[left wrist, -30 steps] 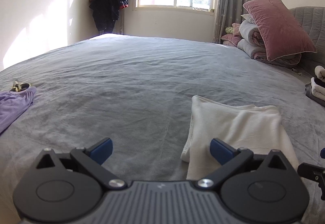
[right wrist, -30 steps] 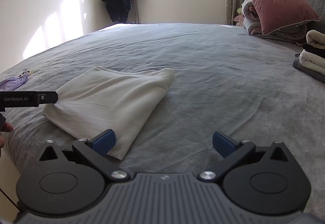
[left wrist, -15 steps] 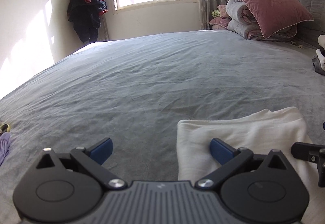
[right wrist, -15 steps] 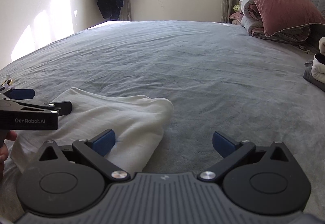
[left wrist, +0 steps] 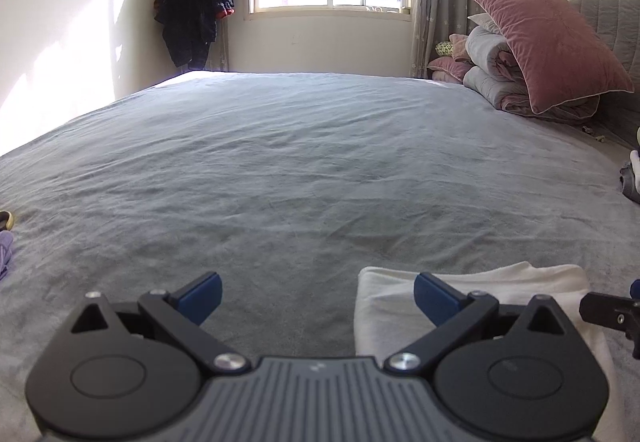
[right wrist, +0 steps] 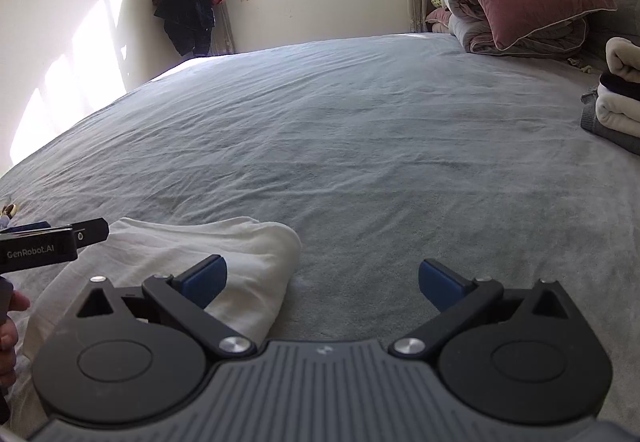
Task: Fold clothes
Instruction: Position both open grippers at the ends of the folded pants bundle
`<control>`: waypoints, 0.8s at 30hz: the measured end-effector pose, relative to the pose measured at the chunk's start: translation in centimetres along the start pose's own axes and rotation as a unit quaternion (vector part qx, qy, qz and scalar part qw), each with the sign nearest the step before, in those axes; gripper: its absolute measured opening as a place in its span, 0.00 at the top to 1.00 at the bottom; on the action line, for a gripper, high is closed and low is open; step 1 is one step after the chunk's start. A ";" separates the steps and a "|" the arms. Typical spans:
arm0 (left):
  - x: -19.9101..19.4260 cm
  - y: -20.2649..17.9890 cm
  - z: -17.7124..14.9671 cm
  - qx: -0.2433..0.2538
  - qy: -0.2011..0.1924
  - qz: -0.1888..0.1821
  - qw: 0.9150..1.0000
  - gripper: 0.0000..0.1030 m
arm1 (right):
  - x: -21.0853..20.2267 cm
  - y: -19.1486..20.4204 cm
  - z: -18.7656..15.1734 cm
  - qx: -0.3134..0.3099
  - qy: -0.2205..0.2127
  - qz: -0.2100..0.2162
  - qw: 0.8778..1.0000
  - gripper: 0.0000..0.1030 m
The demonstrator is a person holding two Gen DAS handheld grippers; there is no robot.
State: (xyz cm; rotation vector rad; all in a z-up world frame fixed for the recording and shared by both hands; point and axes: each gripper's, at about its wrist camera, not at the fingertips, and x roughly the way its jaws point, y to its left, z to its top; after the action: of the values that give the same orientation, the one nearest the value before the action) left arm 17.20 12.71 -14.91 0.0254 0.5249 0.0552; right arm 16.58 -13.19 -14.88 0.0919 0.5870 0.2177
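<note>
A folded white garment (left wrist: pixel 500 284) lies flat on the grey bed at the near edge. In the left wrist view it sits low right, and my left gripper (left wrist: pixel 316 296) is open with its right pad over the cloth's left part. In the right wrist view the same white garment (right wrist: pixel 224 250) lies low left, and my right gripper (right wrist: pixel 322 280) is open with its left pad above the cloth's right part. Neither gripper holds anything. The left gripper's black body (right wrist: pixel 48 242) reaches in from the left above the cloth's far corner.
The grey bedspread (left wrist: pixel 304 161) stretches wide ahead. A pink pillow on rolled quilts (left wrist: pixel 548 41) sits far right by the headboard. A stack of folded clothes (right wrist: pixel 618 97) lies at the right edge. A purple garment (left wrist: pixel 5 250) lies far left. A dark coat (left wrist: pixel 196 9) hangs beside the window.
Both grippers pulled back and lower toward the near edge, so the white garment now sits lower and closer in both views. Both stayed open; the cloth has not moved.
</note>
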 end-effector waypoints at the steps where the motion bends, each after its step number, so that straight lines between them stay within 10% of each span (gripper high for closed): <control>1: 0.2 -0.4 -0.1 0.011 0.002 0.004 1.000 0.01 | 0.4 0.5 0.0 -0.007 0.006 0.003 1.000 0.00; 17: 1.5 4.4 -0.8 -0.084 0.055 0.064 0.993 0.01 | 0.4 -3.8 -0.5 0.040 0.022 -0.024 0.999 0.00; 24: 0.2 6.1 -0.3 -0.128 0.098 -0.031 0.986 0.01 | -2.1 -6.2 -1.3 0.068 0.032 -0.034 0.997 0.00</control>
State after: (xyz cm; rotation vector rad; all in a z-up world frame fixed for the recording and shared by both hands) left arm 16.96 18.78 -15.06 -0.2504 0.7116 0.0638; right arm 15.22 -19.64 -15.76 0.1964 0.6681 0.1157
